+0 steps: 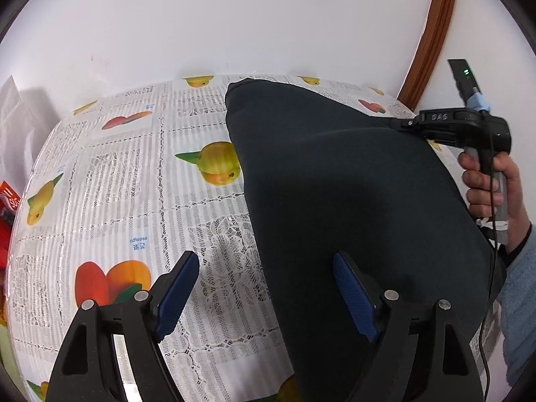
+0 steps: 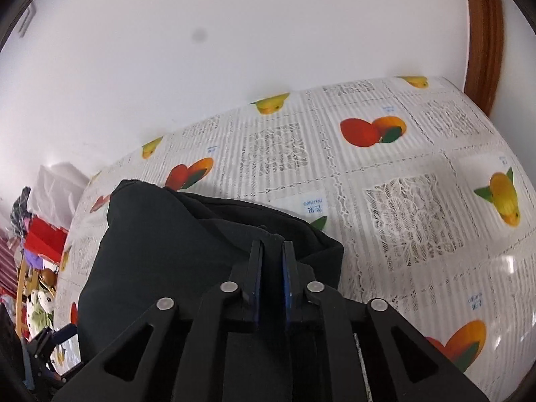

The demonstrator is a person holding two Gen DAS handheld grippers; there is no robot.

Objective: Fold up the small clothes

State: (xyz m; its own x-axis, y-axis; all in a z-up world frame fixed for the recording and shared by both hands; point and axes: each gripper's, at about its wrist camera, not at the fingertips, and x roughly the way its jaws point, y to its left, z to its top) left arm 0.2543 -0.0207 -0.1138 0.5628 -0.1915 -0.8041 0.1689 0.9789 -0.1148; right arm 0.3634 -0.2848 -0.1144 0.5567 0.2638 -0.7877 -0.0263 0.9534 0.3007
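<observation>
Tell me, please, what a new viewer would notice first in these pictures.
A large dark garment covers the right part of the mango-print tablecloth. The right gripper pinches its edge, while the left gripper stands open over its near side.

A dark navy, soft-knit fabric garment point(image 1: 351, 201) lies across the fruit-printed lace tablecloth point(image 1: 134, 201), reaching from near the table's far edge by the wall toward the near edge. Its far end is rounded and bunched. One folded edge point(image 2: 271, 234) is lifted, layers doubled over beneath it.
</observation>
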